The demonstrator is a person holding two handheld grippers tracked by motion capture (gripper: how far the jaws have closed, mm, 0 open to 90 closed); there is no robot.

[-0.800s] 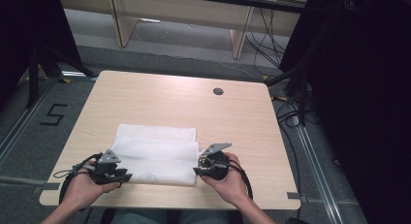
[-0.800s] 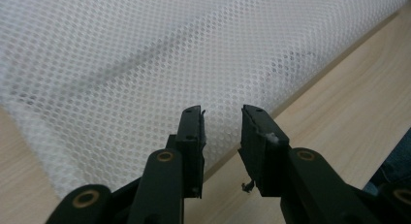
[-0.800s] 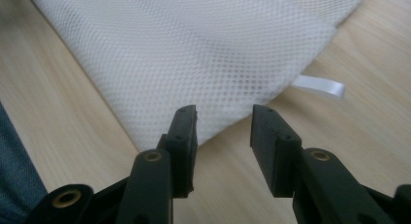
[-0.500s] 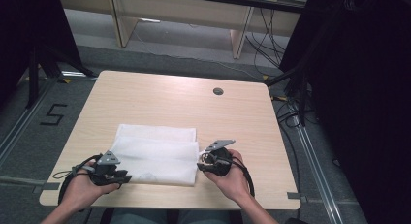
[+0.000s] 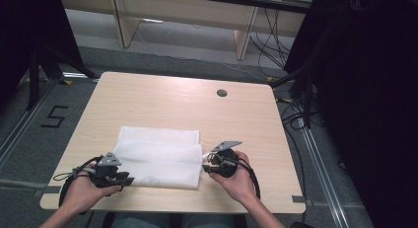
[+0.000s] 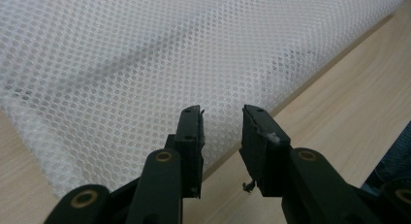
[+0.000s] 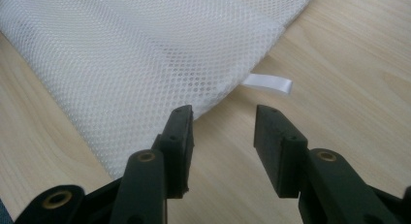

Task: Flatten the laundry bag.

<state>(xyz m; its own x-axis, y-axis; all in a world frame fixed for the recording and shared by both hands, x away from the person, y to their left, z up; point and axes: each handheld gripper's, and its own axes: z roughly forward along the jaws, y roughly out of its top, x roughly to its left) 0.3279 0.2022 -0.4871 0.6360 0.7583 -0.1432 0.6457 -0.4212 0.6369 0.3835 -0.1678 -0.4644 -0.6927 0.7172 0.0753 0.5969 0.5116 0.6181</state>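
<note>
A white mesh bag (image 5: 160, 156) lies folded flat on the near half of the wooden table (image 5: 162, 99). At its near left corner my left gripper (image 5: 126, 178) rests open. In the left gripper view the jaws (image 6: 222, 132) stand apart just short of the mesh bag (image 6: 145, 64), nothing between them. My right gripper (image 5: 207, 163) sits at the bag's right edge, also open. In the right gripper view its jaws (image 7: 223, 132) frame bare wood beside the mesh bag's (image 7: 145, 49) corner. A small white ribbon tab (image 7: 269, 83) sticks out from the seam there.
A dark round cable hole (image 5: 222, 93) is set in the table's far right part. The table's front edge (image 5: 172, 209) runs close below both hands. Beyond the table stand wooden furniture legs (image 5: 244, 43), and cables (image 5: 296, 114) lie on the floor at the right.
</note>
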